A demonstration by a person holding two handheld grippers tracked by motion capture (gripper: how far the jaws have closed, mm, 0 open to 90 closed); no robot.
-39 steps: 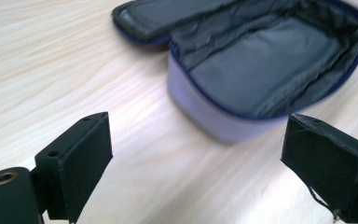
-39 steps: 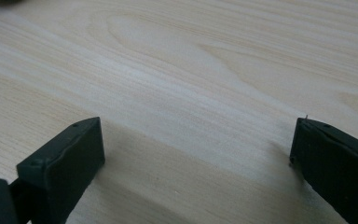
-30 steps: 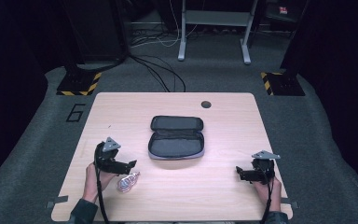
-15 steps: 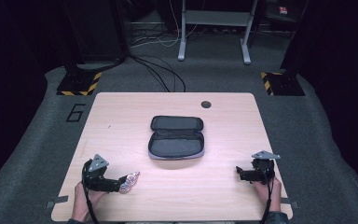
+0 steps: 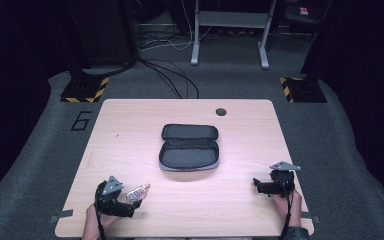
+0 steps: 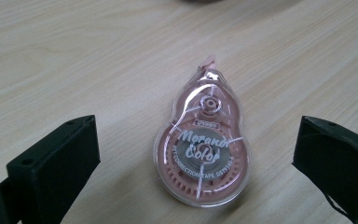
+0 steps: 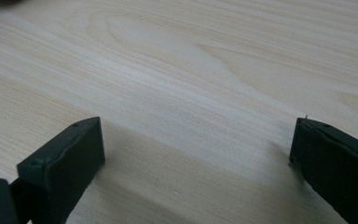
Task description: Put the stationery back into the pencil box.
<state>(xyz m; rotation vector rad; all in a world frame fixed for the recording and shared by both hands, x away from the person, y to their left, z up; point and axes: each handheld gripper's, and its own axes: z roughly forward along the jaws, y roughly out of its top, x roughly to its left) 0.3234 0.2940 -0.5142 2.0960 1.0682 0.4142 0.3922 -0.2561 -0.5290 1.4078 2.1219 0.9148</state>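
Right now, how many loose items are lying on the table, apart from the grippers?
2. A pink correction tape lies between the open jaws of the left gripper, near the front left; an open dark pencil case sits mid-table.

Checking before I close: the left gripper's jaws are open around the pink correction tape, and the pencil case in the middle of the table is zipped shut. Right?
Not quite. The pencil case lies open, its lid folded back, as the high view shows. The rest holds: the left gripper has its jaws open either side of the pink correction tape lying on the table.
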